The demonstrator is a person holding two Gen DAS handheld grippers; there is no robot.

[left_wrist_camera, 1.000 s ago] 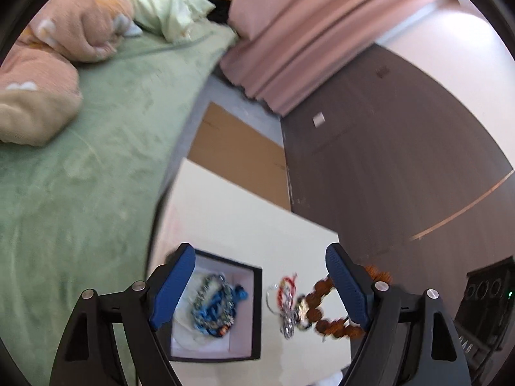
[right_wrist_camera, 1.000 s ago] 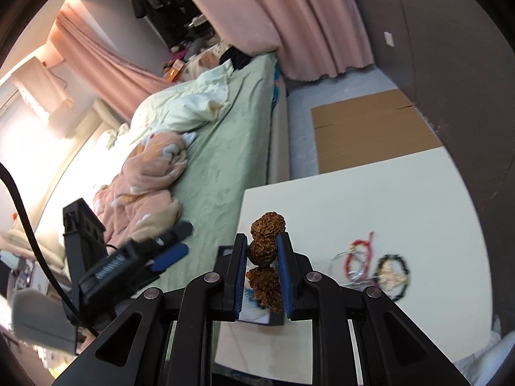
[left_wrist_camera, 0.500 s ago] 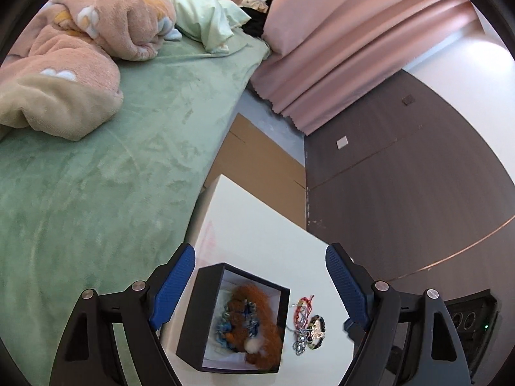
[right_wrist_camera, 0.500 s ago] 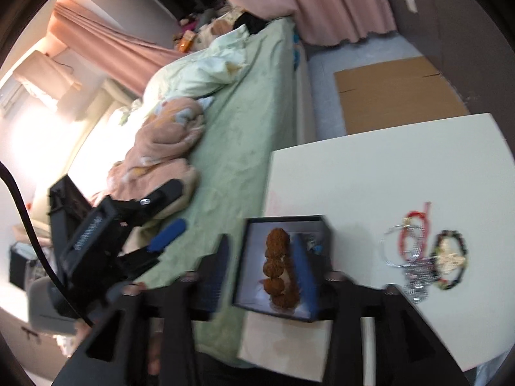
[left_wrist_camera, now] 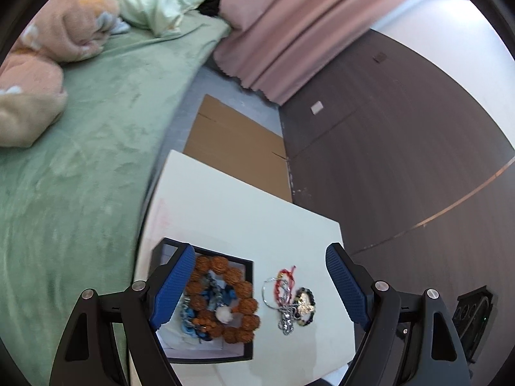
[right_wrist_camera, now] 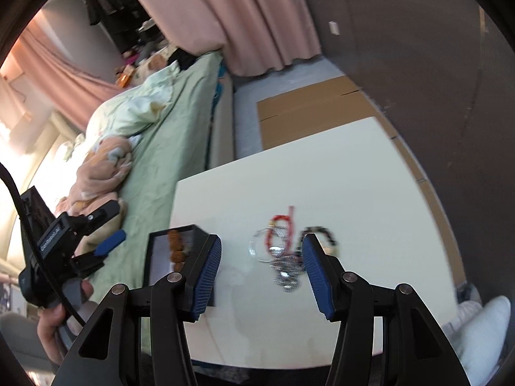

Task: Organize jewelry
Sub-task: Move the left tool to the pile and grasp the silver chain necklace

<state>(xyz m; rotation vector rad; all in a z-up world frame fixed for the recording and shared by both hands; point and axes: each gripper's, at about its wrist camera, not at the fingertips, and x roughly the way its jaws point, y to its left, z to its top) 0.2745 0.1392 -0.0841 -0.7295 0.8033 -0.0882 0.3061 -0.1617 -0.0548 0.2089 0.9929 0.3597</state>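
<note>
White table (left_wrist_camera: 225, 212); left tongs (right_wrist_camera: 109, 241) labelled partly "Robot".

I see a green bed (left_wrist_camera: 83, 148), pink curtains (left_wrist_camera: 289, 32), a dark wood wall (left_wrist_camera: 402, 148), flattened cardboard (left_wrist_camera: 238, 148) on the floor, and a white table (left_wrist_camera: 231, 215).

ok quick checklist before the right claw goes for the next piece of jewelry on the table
1. Right claw empty and open: ok, nothing between its pads.
2. Left claw open and holding nothing: ok.
3. Brown bead bracelet inside the black box: ok, it lies in the box on top of the blue jewelry.
4. Pieces left outside the box: not ok; the red cord bracelet, silver chain and dark bead bracelet lie on the white table.
5. Pieces separate enough to lift one: cannot tell, they overlap in a cluster.
6. Right claw lined up over the cluster: ok, the cluster shows between its fingers.
</note>
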